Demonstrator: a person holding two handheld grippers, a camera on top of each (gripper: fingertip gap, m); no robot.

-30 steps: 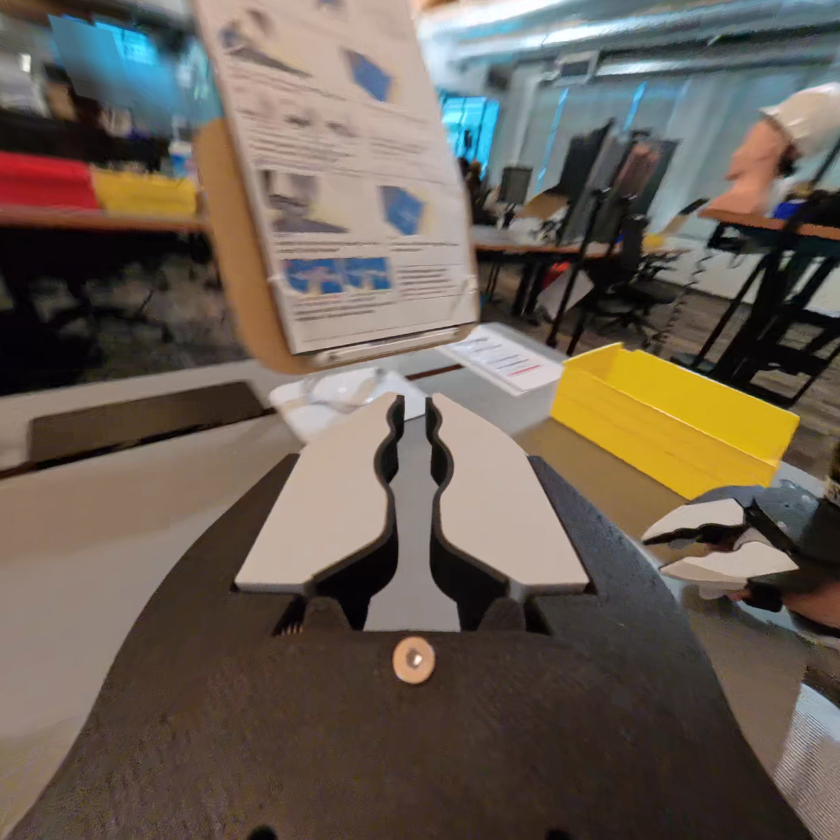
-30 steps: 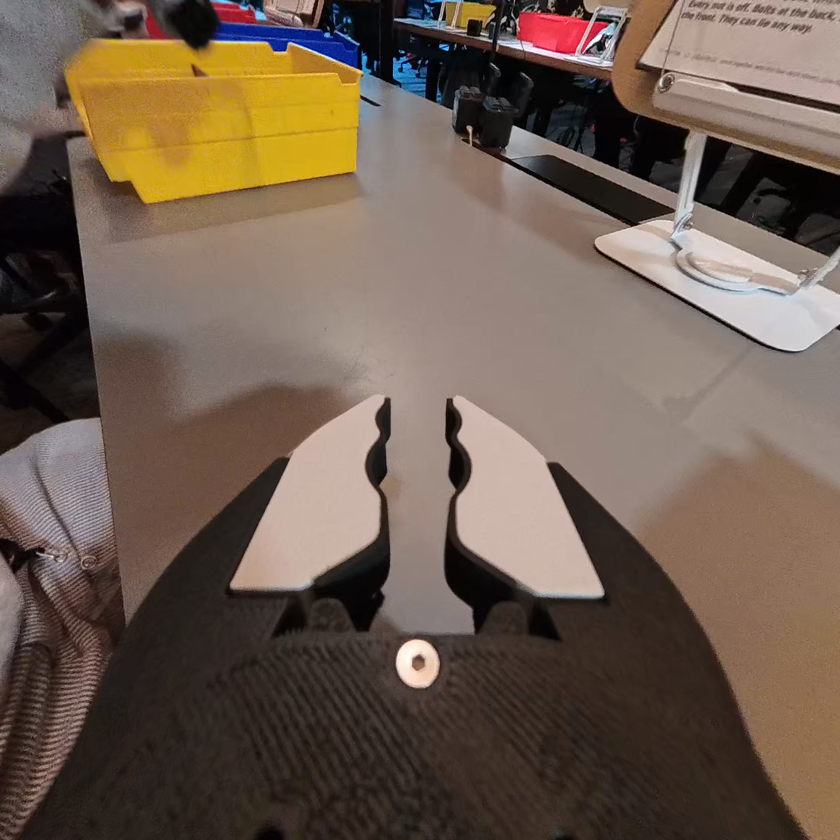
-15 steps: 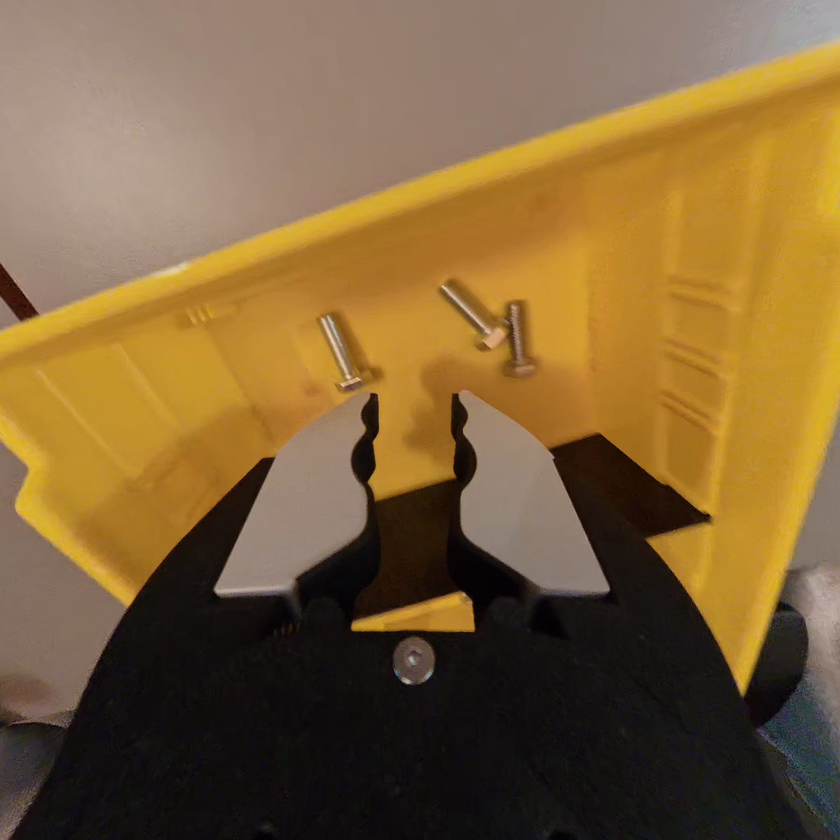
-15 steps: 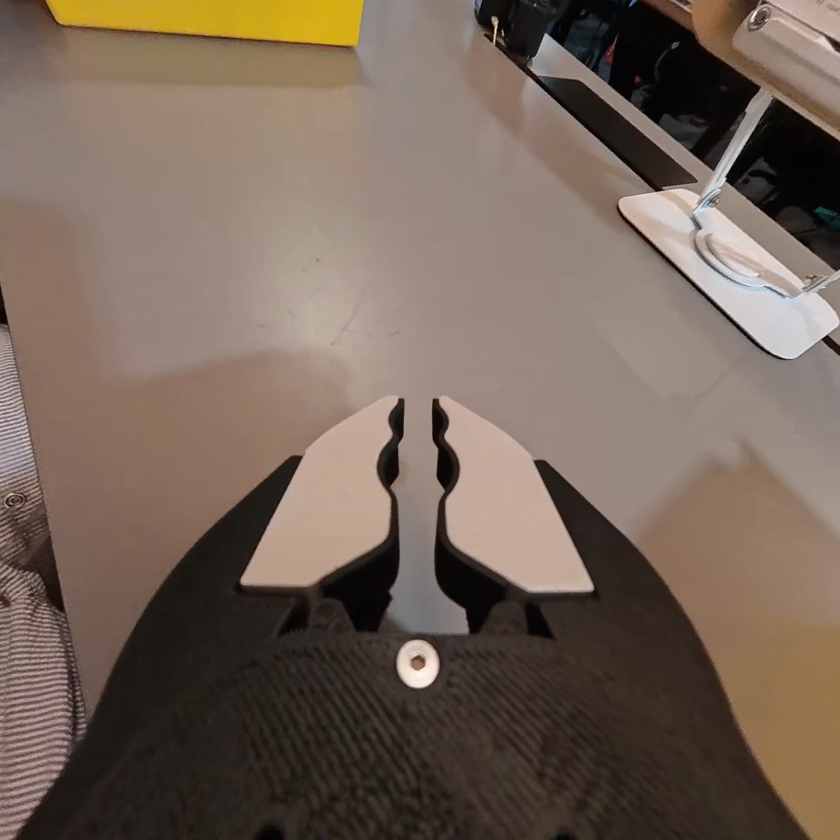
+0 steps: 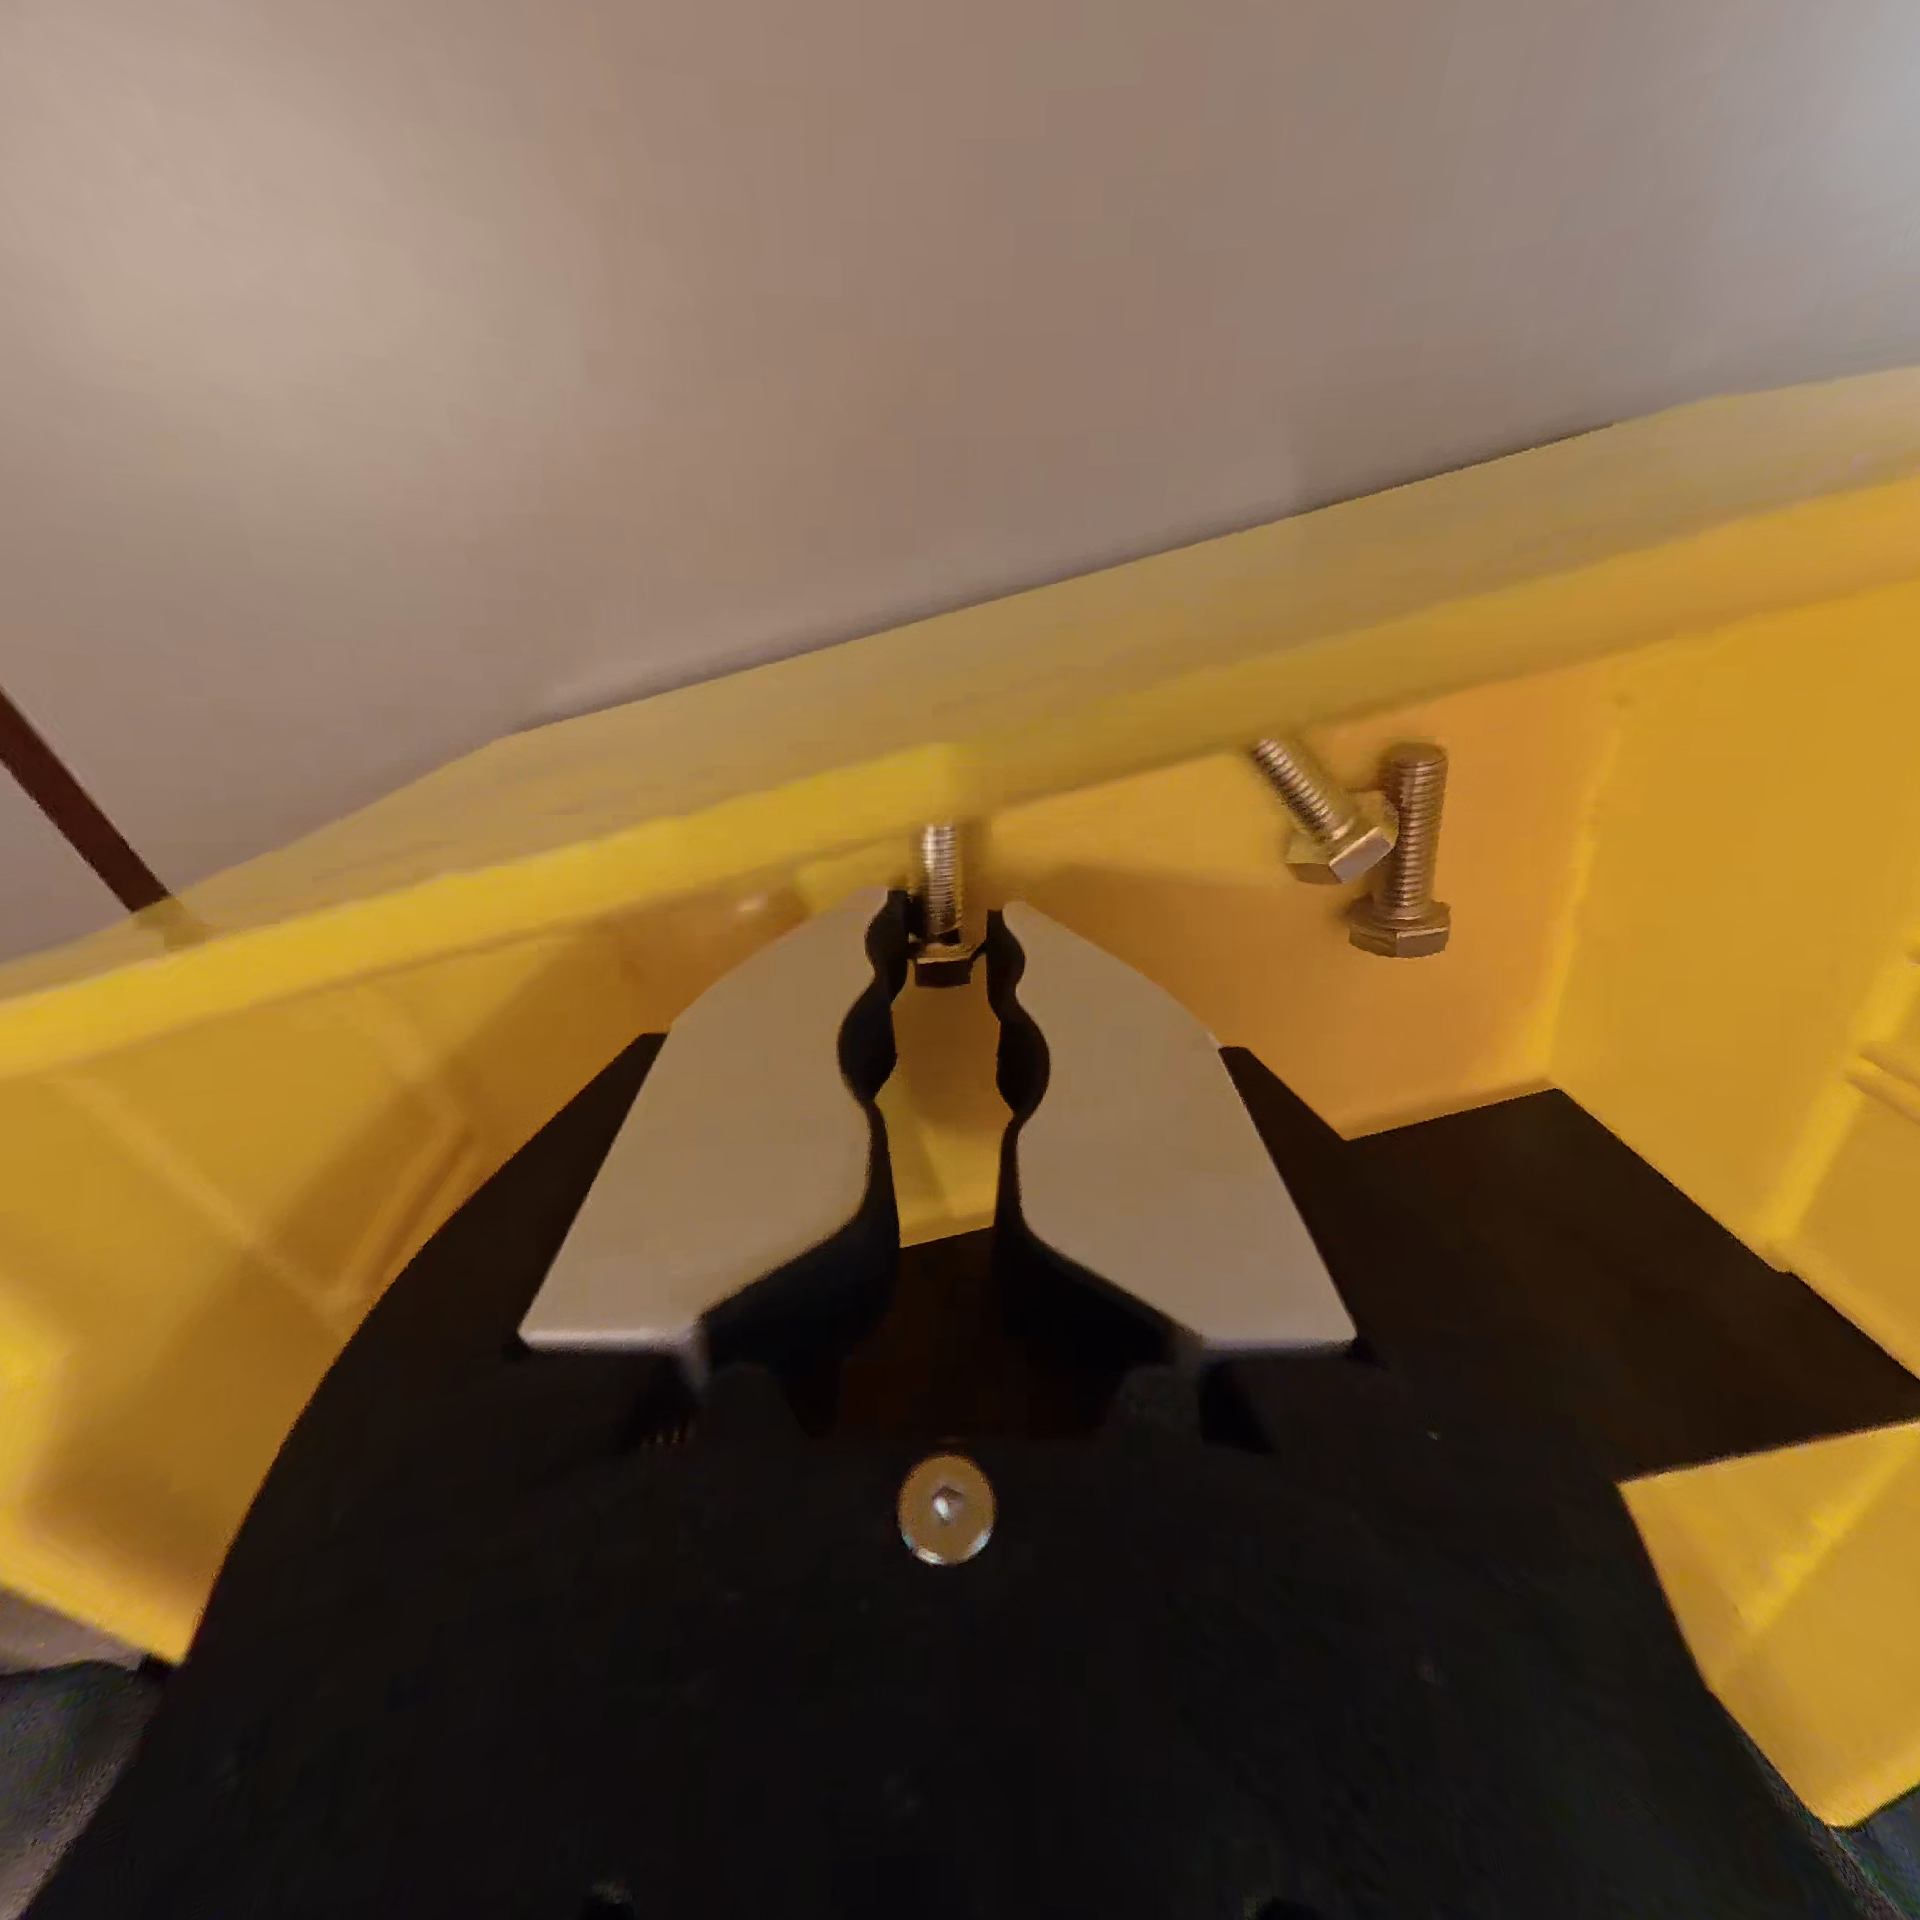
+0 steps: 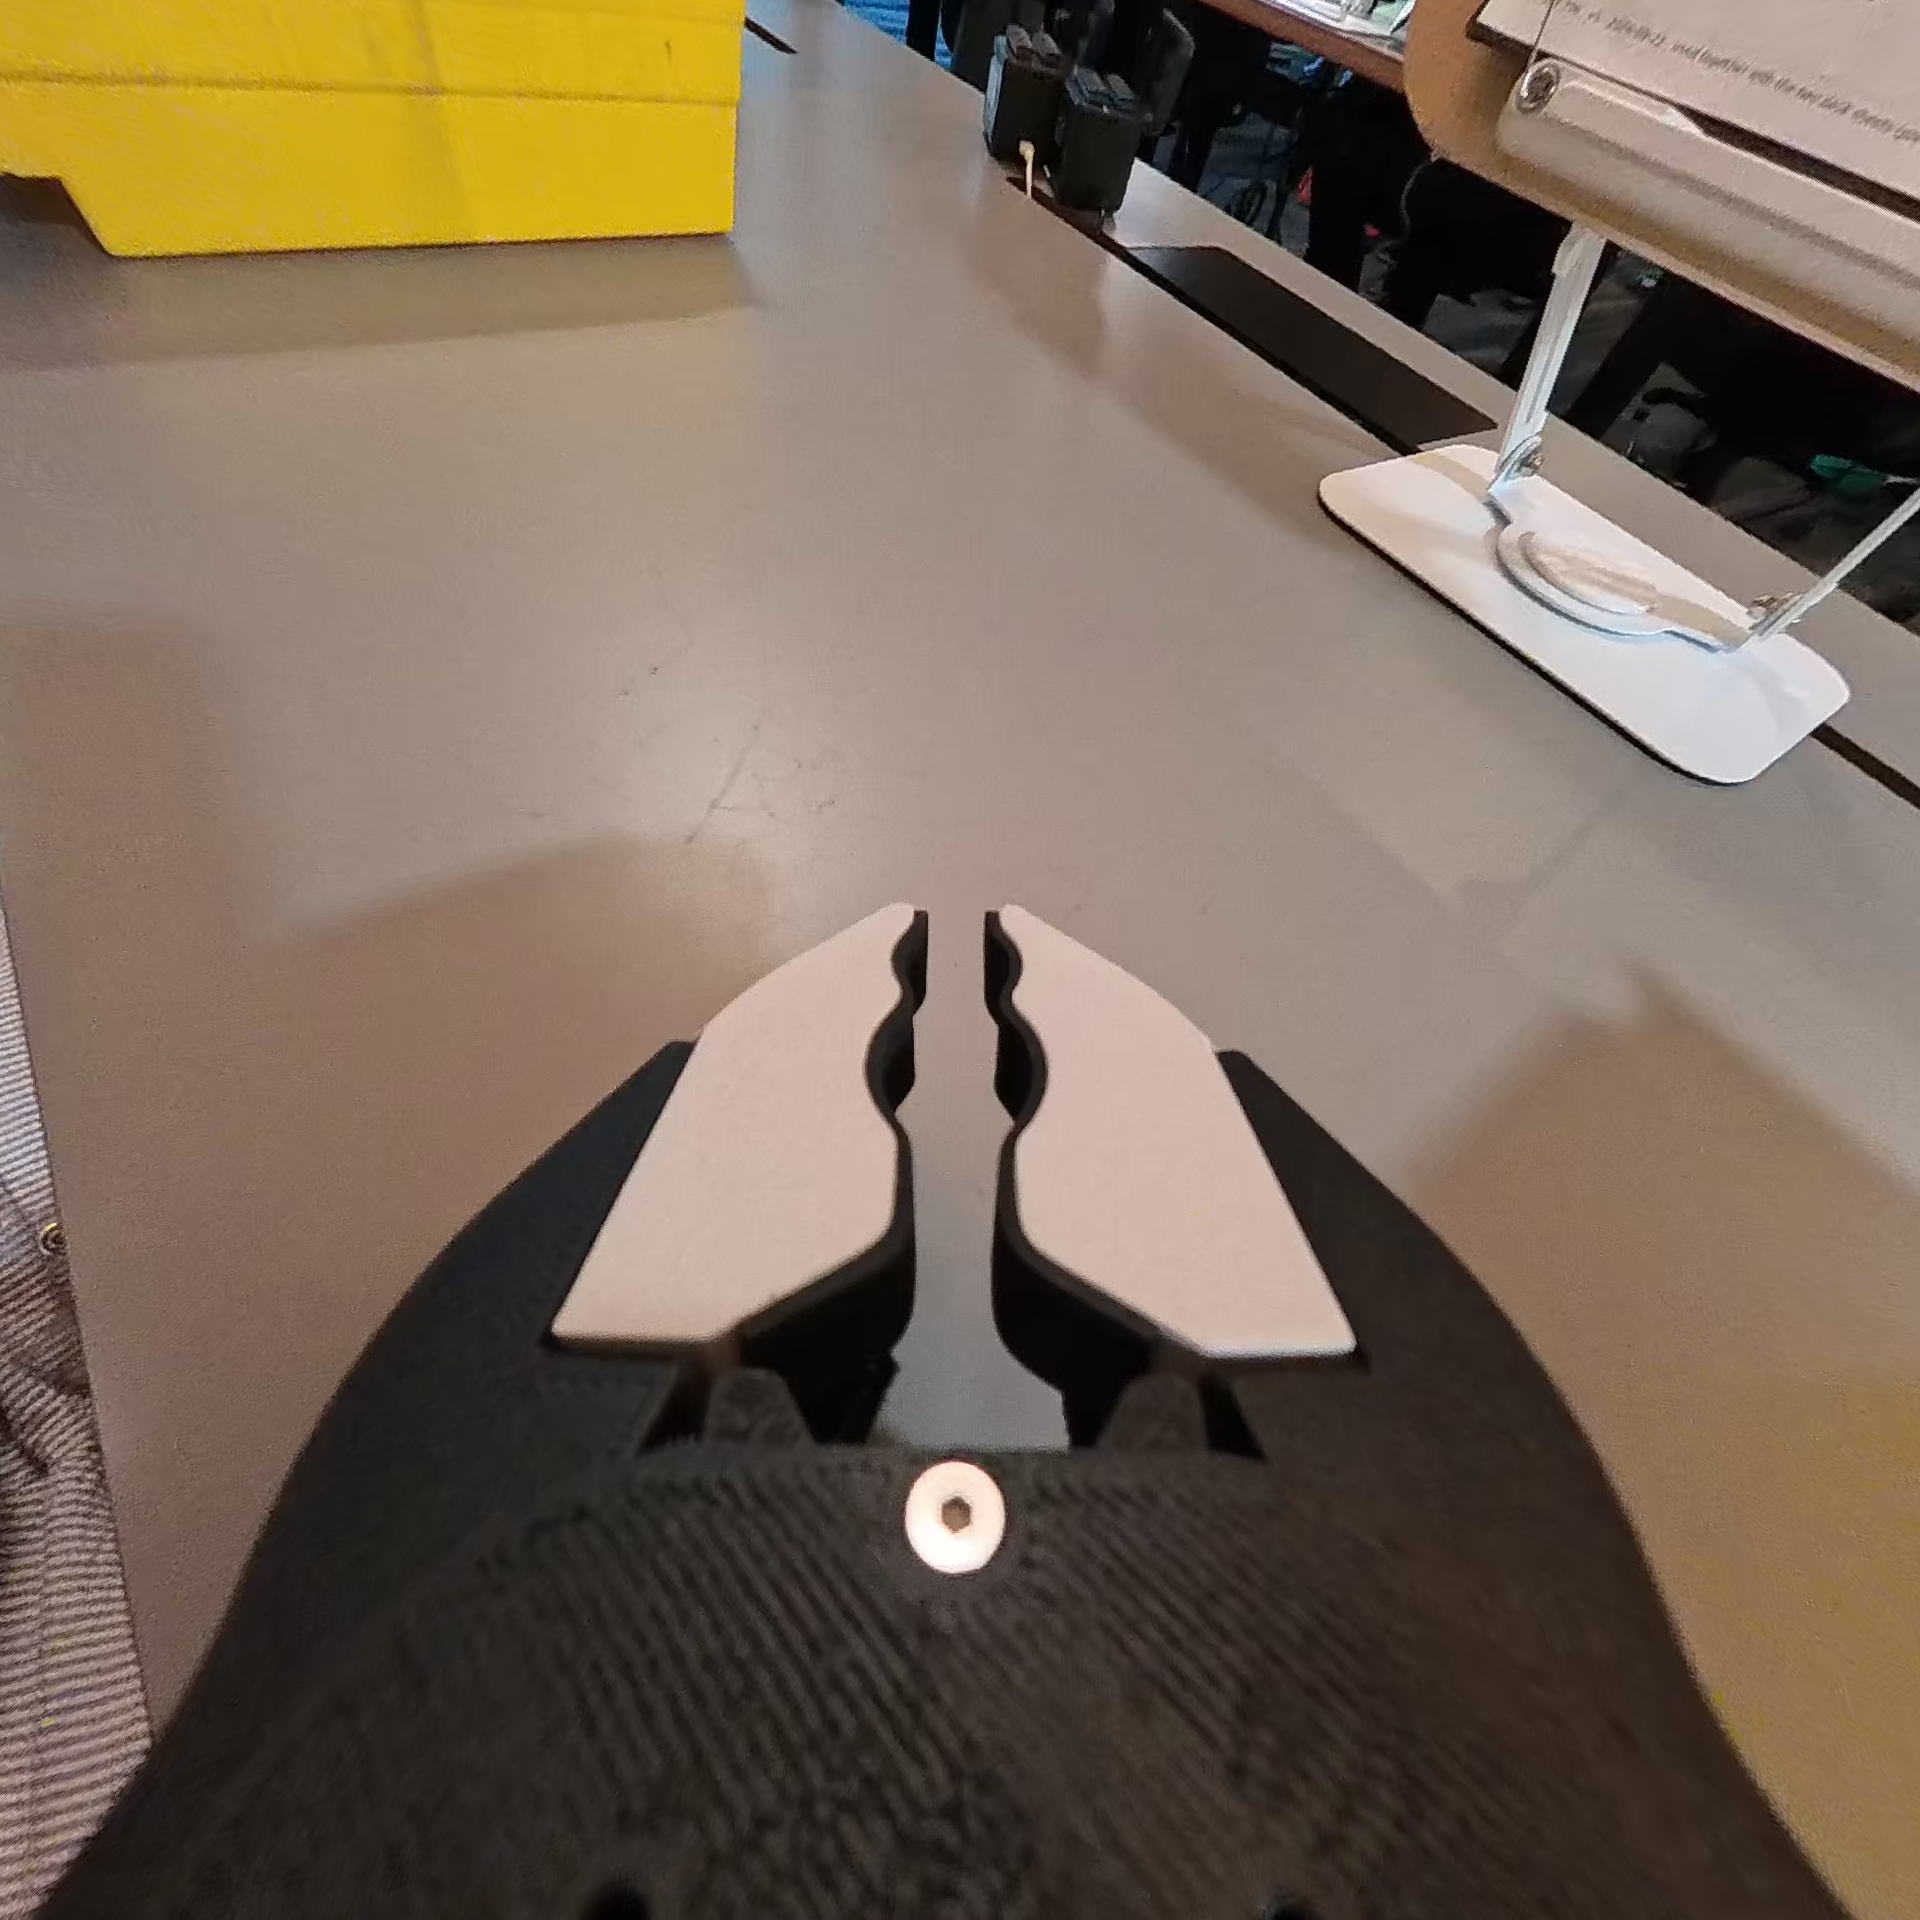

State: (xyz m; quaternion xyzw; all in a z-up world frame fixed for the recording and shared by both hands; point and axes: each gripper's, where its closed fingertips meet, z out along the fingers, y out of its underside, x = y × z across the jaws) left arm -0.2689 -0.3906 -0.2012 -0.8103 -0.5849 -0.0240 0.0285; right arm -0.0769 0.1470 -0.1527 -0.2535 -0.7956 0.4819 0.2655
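Observation:
My left gripper (image 5: 943, 925) reaches into a yellow bin (image 5: 499, 935). Its fingertips are closed on the head end of a silver hex bolt (image 5: 938, 883) that lies against the bin's far wall. Two more bolts (image 5: 1317, 816) (image 5: 1403, 852) lie crossed just to the right on the bin floor. My right gripper (image 6: 954, 914) hovers low over the grey table (image 6: 727, 520), its jaws nearly together with a thin slit between them and nothing in them. The yellow bin shows in the right wrist view (image 6: 395, 135) at the far left.
A document holder (image 6: 1714, 156) on a white base (image 6: 1579, 613) stands at the right of the table. Black devices (image 6: 1070, 114) sit at the far edge. A striped sleeve (image 6: 42, 1455) is at the left edge. The gap from one gripper's tips to the other's is roughly 60 centimetres.
My left gripper swung from the document holder down into the yellow bin, moved forward and closed on one bolt. My right gripper narrowed its jaws and shifted slightly over the table.

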